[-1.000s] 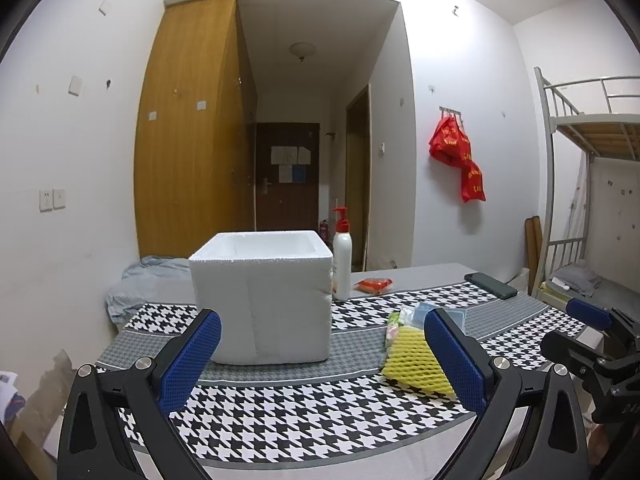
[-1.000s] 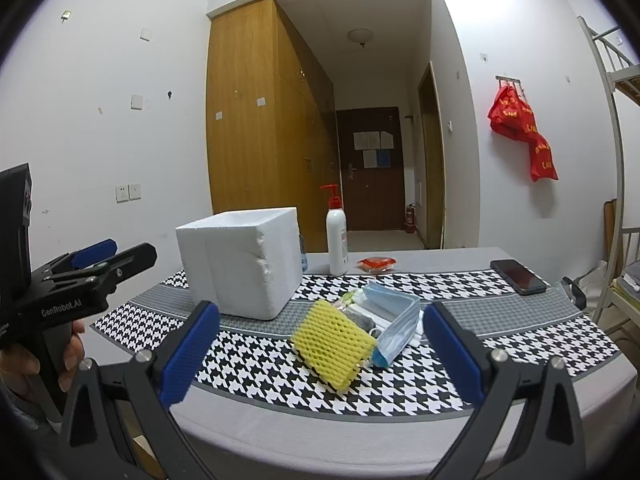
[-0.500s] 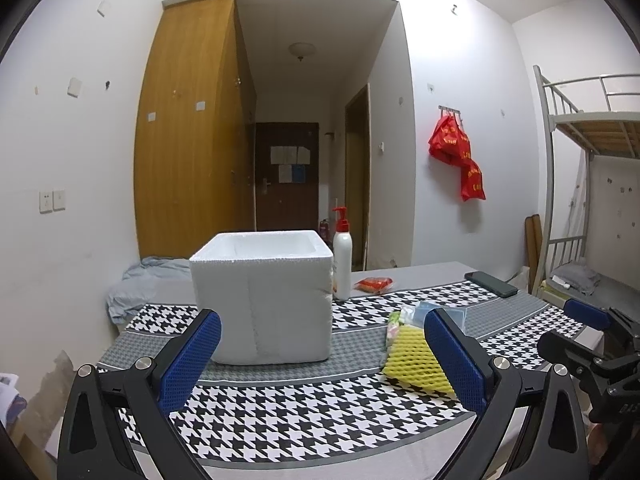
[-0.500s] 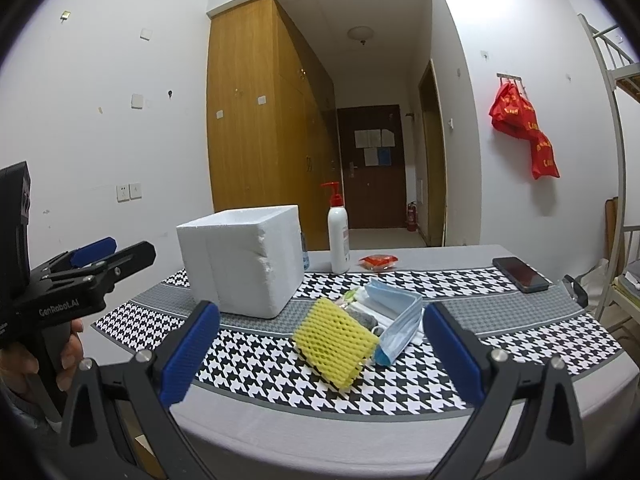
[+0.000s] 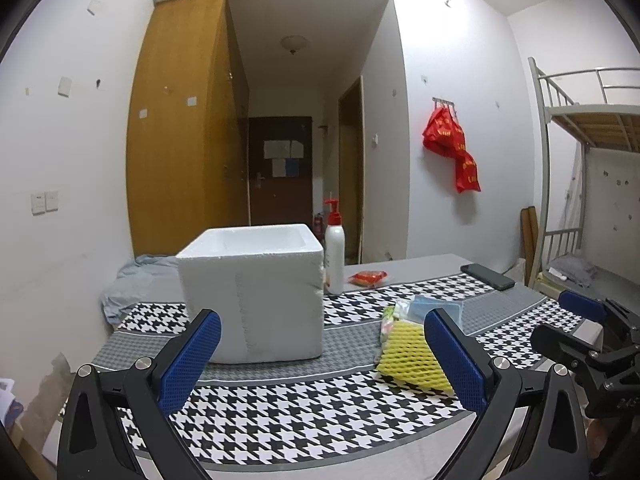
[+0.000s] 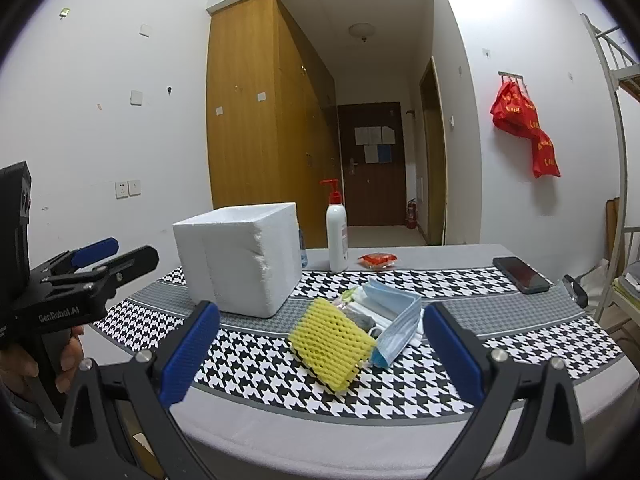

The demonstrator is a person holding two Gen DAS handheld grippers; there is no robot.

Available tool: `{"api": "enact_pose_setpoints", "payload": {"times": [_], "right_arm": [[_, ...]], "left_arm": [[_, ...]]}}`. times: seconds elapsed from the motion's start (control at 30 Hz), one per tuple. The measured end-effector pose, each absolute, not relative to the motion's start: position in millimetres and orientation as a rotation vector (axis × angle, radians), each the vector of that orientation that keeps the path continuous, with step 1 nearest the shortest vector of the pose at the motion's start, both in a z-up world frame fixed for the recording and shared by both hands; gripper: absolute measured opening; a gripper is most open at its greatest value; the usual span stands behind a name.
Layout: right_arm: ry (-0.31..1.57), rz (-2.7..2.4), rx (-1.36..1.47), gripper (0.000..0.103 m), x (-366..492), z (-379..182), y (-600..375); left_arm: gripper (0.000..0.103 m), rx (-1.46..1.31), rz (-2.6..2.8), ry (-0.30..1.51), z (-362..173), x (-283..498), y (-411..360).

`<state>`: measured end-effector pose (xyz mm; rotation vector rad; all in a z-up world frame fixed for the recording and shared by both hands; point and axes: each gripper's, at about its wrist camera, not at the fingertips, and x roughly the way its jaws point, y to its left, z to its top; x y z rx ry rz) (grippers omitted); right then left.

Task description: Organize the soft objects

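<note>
Both the left gripper (image 5: 320,360) and right gripper (image 6: 320,356) gape empty; the yellow foam mesh sleeve (image 6: 330,344) at centre frame looks light and squashy, best pinched across its middle.

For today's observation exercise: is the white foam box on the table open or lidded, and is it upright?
Open and upright. The white foam box shows a bare rim and hollow top with no lid, and it sits flat on the houndstooth tablecloth. Its contents are hidden.

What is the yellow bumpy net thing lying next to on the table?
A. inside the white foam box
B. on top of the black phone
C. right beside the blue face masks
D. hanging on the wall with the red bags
C. The yellow foam net lies on the checked tablecloth up against the blue face masks, apart from the white foam box and far from the phone.
</note>
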<state>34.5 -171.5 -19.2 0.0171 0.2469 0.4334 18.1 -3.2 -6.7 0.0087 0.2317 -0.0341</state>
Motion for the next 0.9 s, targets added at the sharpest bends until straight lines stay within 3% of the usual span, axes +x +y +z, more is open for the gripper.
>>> {"api": "enact_pose_setpoints", "payload": {"times": [0.9], "right_arm": [[0.388,0.308,0.014,0.103,104.1,-32.0,-204.0]], "left_arm": [[0.102,0.084,-0.21,0.453,-34.3,98.2,-45.0]]}}
